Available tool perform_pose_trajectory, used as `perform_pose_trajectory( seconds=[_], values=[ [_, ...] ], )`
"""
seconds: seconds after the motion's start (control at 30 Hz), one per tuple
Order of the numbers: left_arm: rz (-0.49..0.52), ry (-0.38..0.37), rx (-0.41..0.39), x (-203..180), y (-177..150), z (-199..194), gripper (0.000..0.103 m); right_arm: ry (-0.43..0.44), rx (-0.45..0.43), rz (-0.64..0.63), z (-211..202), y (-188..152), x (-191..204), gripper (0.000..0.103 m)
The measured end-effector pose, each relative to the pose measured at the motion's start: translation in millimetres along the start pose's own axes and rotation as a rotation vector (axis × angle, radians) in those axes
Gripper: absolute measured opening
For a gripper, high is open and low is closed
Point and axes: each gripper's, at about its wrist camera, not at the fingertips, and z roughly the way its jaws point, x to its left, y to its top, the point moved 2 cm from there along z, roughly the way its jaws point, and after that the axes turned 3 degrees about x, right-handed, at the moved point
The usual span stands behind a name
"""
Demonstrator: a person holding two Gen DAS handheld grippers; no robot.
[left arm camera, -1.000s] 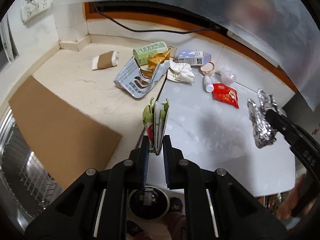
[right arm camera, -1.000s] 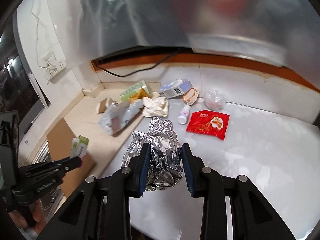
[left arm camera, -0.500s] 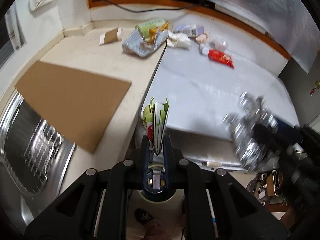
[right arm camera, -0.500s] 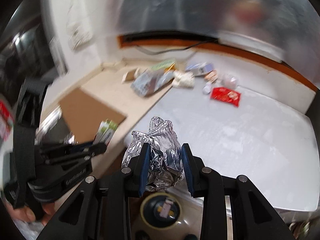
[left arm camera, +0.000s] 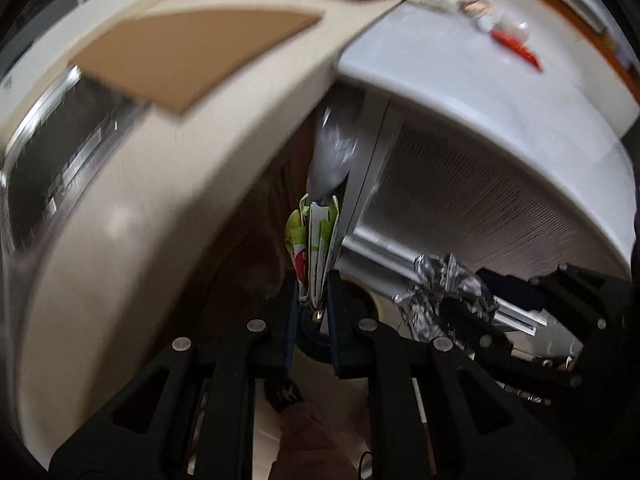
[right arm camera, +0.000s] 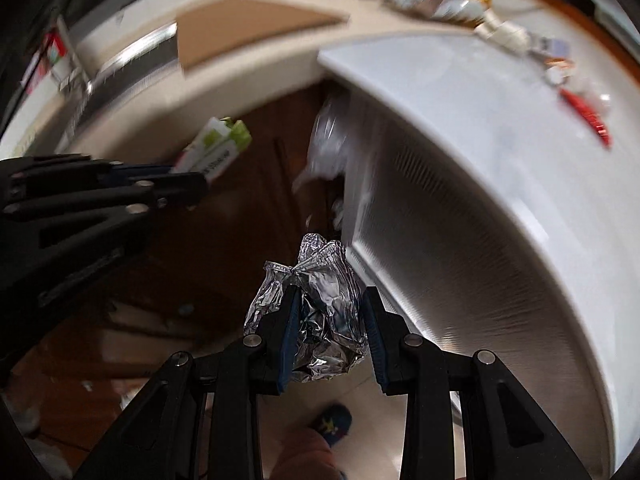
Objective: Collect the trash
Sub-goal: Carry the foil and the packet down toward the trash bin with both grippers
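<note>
Left gripper [left arm camera: 314, 292], pointing steeply downward below the counter edge, jaws nearly closed and clamped on a flattened green-and-white carton [left arm camera: 314, 246]. Right gripper [right arm camera: 330, 316], likewise pointing downward, jaws partly apart and pressing both sides of a crumpled foil ball [right arm camera: 320, 320]; in the left wrist view the foil appears right of the carton, near it but apart. Beneath both: a pale floor and a slippered foot [right arm camera: 332, 426]. Beyond: the beige counter [left arm camera: 132, 208] bearing a cardboard sheet [left arm camera: 192, 60], beside the white appliance top [left arm camera: 460, 80]. Farthest, blurred: remaining trash on both surfaces, including a red packet [left arm camera: 518, 48].
</note>
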Motion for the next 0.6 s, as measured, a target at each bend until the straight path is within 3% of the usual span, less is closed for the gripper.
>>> perform_pose_trajectory(
  seconds=[0.23,0.6],
  values=[
    [-0.04,-0.003,0.061,-1.9,-46.7,63.3,0.011,0.032,0.054,0.005,61.7,-29.9,-4.5,0.031],
    [-0.091,-0.065,0.128,-9.9,-90.5,167.0,0.012,0.043,0.128,0.075,170.6,-66.4,-19.5,0.031]
  ],
)
